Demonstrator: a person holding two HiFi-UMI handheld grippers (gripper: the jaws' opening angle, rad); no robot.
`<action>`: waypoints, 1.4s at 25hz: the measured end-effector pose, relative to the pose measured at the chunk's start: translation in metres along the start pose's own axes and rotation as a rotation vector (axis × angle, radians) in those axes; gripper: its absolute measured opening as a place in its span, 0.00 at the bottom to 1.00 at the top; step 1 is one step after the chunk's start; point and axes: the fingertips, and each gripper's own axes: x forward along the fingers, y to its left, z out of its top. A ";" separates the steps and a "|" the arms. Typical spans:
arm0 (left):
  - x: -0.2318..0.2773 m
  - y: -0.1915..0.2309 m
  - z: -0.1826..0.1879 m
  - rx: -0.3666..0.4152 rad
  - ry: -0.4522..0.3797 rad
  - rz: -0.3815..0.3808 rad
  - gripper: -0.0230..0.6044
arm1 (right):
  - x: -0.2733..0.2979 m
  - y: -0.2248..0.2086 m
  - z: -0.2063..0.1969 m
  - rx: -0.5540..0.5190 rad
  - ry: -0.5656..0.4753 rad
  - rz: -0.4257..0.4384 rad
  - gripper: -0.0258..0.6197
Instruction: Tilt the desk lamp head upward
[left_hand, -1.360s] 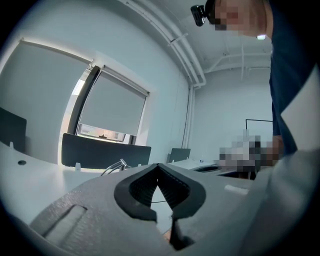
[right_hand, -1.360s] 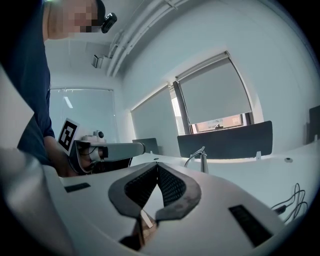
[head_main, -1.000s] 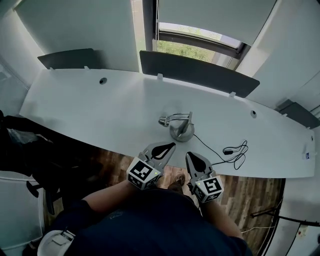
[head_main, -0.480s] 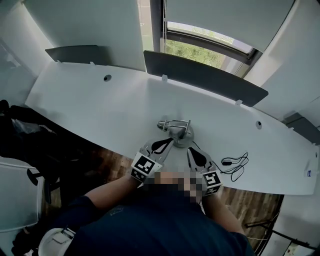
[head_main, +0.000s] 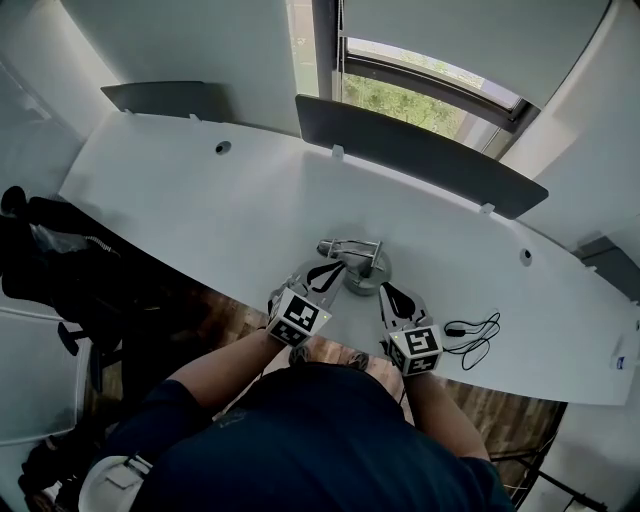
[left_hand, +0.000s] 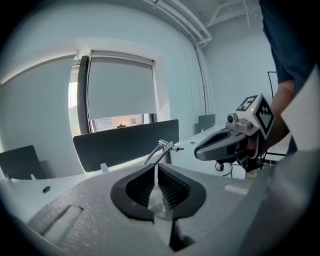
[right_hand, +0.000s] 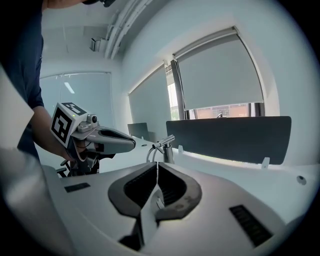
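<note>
At the near edge of the white curved desk (head_main: 180, 190), the small silver metal desk lamp with a round base (head_main: 362, 268) stands just ahead of both grippers, about midway between them. Its slim head (head_main: 332, 246) lies low, roughly level, and points toward the person's left. A thin black cable (head_main: 470, 328) lies coiled on the desk to the right, well apart from the lamp base. The step in hand appears to be the approach: neither gripper has a hold on the lamp, and the head does not look raised. The left gripper (left_hand: 156, 167) has its ribbed black jaws pressed together with nothing between them. In its own view the lamp stands beyond the tips, and no contact is evident. The right gripper (right_hand: 157, 165) is likewise fully closed and empty, with the lamp ahead of it and slightly to the left. In the head view the left gripper's tip sits close beside the lamp's arm, nearer than the right gripper's, but whether it touches cannot be told from that angle. In my judgement, the next move needs either one pair of jaws parted to take the head or a closed tip slid beneath it to lift. The other gripper could steady the base against tipping or sliding on the smooth desk.
</note>
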 end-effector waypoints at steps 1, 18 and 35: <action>0.003 0.001 -0.005 0.001 0.007 0.000 0.05 | 0.003 -0.001 -0.001 -0.003 0.004 0.000 0.06; 0.042 0.020 -0.036 0.224 0.168 0.026 0.14 | 0.048 -0.024 -0.028 -0.139 0.092 -0.038 0.22; 0.071 0.023 -0.059 0.399 0.217 0.023 0.16 | 0.094 -0.027 -0.040 -0.254 0.174 -0.012 0.28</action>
